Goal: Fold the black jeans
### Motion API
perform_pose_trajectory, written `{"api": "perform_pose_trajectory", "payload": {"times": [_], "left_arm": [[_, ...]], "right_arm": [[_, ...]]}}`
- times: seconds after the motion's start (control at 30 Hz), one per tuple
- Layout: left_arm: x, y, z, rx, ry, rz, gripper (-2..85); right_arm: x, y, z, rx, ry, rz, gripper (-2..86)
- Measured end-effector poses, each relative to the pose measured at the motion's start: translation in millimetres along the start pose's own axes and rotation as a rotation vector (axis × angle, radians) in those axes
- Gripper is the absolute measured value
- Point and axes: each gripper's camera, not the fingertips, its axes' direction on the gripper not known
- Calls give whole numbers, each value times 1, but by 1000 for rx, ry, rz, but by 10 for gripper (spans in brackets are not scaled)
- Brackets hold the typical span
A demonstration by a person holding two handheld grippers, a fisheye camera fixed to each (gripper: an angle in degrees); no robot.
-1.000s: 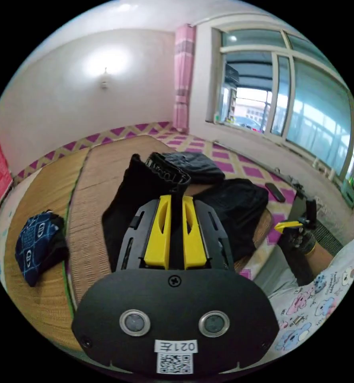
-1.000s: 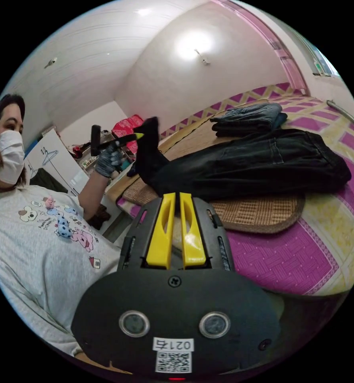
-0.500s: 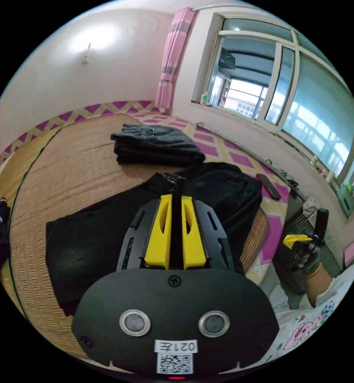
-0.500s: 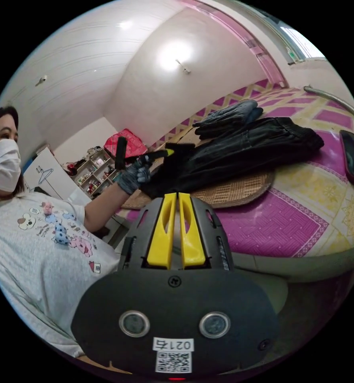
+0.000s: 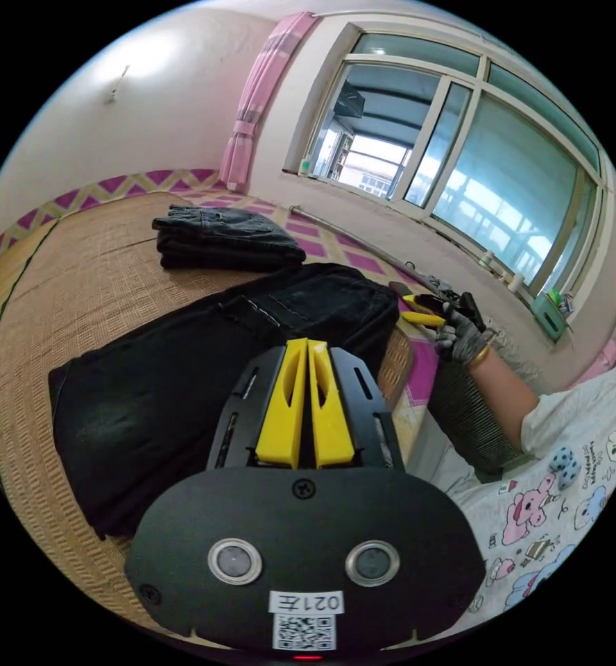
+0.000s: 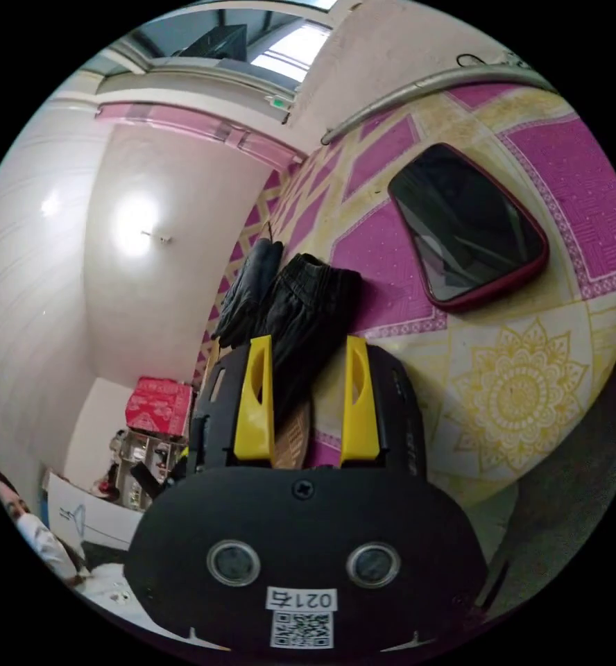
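The black jeans (image 5: 183, 374) lie folded over on the woven mat (image 5: 79, 277), waist end toward the window. My left gripper (image 5: 306, 343) hovers over them with its yellow jaws shut and nothing between them. In the left gripper view, a gloved hand holds my right gripper (image 5: 419, 310) open beside the waist end. In the right gripper view, the right gripper (image 6: 308, 343) is open with its jaws either side of the jeans' (image 6: 308, 305) waist end, not touching it.
A second pair of folded dark jeans (image 5: 225, 236) lies farther back on the mat. A phone in a red case (image 6: 467, 229) rests on the purple-and-yellow cover (image 6: 523, 395) next to the waist end. The person's printed sleeve (image 5: 565, 485) is at the right, below the window (image 5: 460, 173).
My left gripper has laid the leg end down on the jeans, let go and shut empty. My right gripper has moved in to the waist end by the phone and opened.
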Motion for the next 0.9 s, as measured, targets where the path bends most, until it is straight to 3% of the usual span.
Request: {"api": "perform_pose_trajectory", "payload": {"times": [0.23,0.43,0.6,0.7,0.77,0.9], "left_arm": [[-29,53,-50,26,-55,-79,-9],[-59,73,-78,72,-57,-172,-9],[-77,86,-101,100,-66,-216,-9],[-84,94,-117,121,-71,-232,-9],[-87,100,-125,138,-70,-247,-9],[-96,109,-144,170,-63,-289,-9]], "right_arm": [[18,-39,45,-8,-100,140,133],[27,-36,77,-45,-142,98,58],[-96,-6,55,-1,-52,-267,51],[-224,57,75,-30,55,-634,50],[-309,135,117,-67,146,-912,51],[-373,273,210,-132,173,-1219,53]]}}
